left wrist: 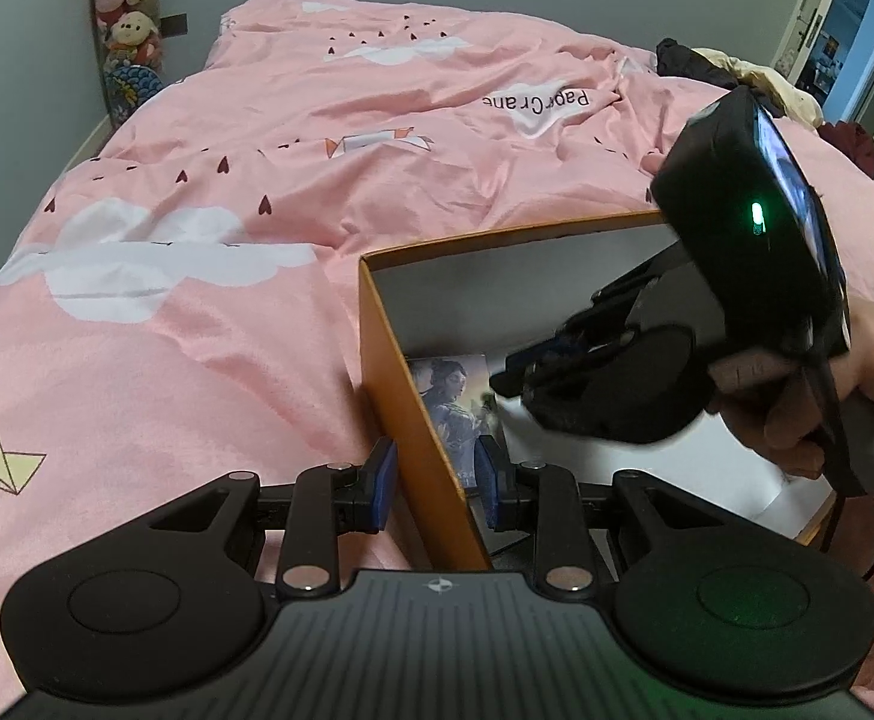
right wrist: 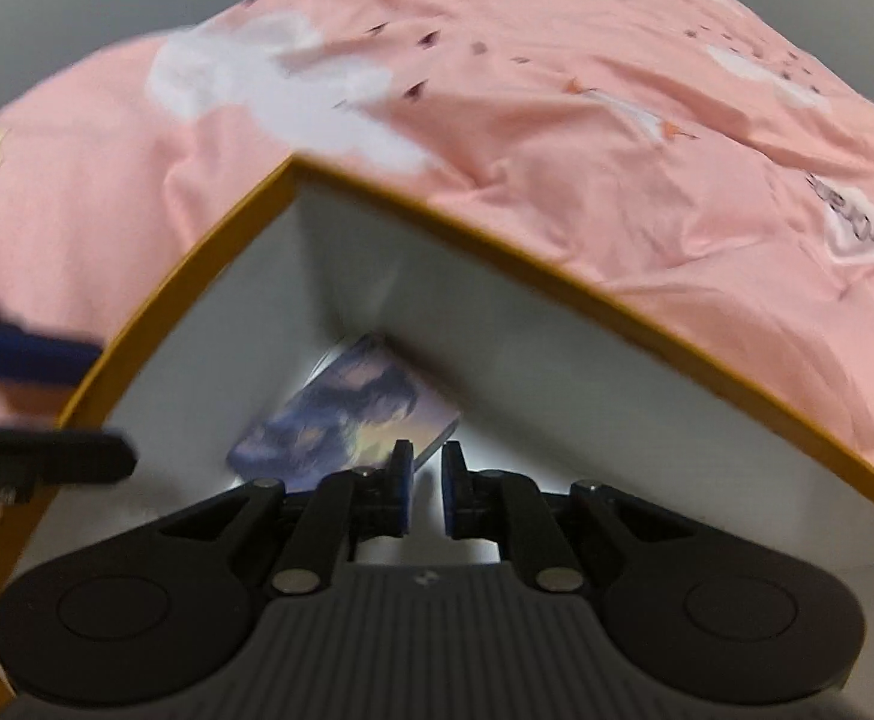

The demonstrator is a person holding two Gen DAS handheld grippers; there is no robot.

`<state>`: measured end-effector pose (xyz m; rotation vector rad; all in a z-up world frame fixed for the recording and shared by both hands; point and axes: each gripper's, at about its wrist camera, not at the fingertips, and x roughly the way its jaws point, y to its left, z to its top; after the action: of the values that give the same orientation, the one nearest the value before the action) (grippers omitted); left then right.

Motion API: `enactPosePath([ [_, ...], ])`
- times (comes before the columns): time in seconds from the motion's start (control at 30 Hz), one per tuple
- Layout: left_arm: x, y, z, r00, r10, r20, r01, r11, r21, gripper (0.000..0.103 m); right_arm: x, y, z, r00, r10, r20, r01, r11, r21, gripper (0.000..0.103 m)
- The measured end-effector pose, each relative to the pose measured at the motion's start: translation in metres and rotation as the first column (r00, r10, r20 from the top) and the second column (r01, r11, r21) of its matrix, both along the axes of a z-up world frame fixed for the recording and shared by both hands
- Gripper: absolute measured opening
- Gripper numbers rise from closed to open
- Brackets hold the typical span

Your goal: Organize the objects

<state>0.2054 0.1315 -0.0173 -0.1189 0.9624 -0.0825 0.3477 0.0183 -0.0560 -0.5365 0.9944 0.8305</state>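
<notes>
An orange box (left wrist: 389, 354) with white inner walls stands open on the bed. My left gripper (left wrist: 435, 480) is shut on its near left wall, one blue pad outside and one inside. A picture card (left wrist: 454, 402) with a painted figure lies flat on the box floor by the corner. My right gripper (left wrist: 508, 381), held by a hand, reaches down into the box just above the card. In the right wrist view the right gripper (right wrist: 428, 492) is shut with nothing between its pads, and the card (right wrist: 341, 408) lies just beyond them under the box rim (right wrist: 496, 252). The left gripper's fingers (right wrist: 47, 456) show at the left.
The box rests on a pink duvet (left wrist: 257, 120) printed with clouds and paper cranes. Stuffed toys (left wrist: 128, 12) hang in the far left corner. Dark clothes (left wrist: 694, 63) lie at the bed's far right, near a doorway (left wrist: 856, 30).
</notes>
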Motion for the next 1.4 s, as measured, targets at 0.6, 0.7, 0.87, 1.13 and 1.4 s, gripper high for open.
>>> enactPosePath([
  [0.6, -0.004, 0.002, 0.002, 1.0, 0.006, -0.007, -0.006, 1.0, -0.002, 0.032, 0.024, 0.0, -0.013, 0.931, -0.184, -0.314, 0.234, 0.963, 0.13, 0.026],
  [0.7, -0.008, 0.002, 0.002, 1.0, -0.002, -0.008, 0.002, 1.0, 0.001, 0.032, 0.015, -0.01, -0.005, 0.924, -0.158, -0.347, 0.217, 0.966, 0.14, 0.035],
  [0.87, -0.01, 0.004, 0.002, 1.0, 0.003, -0.009, -0.003, 1.0, -0.01, 0.032, -0.011, -0.007, -0.004, 0.933, -0.072, -0.353, 0.092, 0.995, 0.039, 0.035],
  [1.13, -0.018, 0.002, 0.012, 1.0, 0.011, 0.009, -0.011, 1.0, 0.012, 0.032, -0.019, 0.002, -0.023, 0.94, -0.086, -0.332, 0.083, 0.996, -0.023, 0.012],
  [1.4, -0.034, -0.003, 0.023, 0.999, 0.026, 0.025, -0.026, 1.0, 0.004, 0.032, -0.026, -0.002, -0.008, 0.952, -0.085, -0.295, 0.086, 0.996, -0.008, 0.013],
])
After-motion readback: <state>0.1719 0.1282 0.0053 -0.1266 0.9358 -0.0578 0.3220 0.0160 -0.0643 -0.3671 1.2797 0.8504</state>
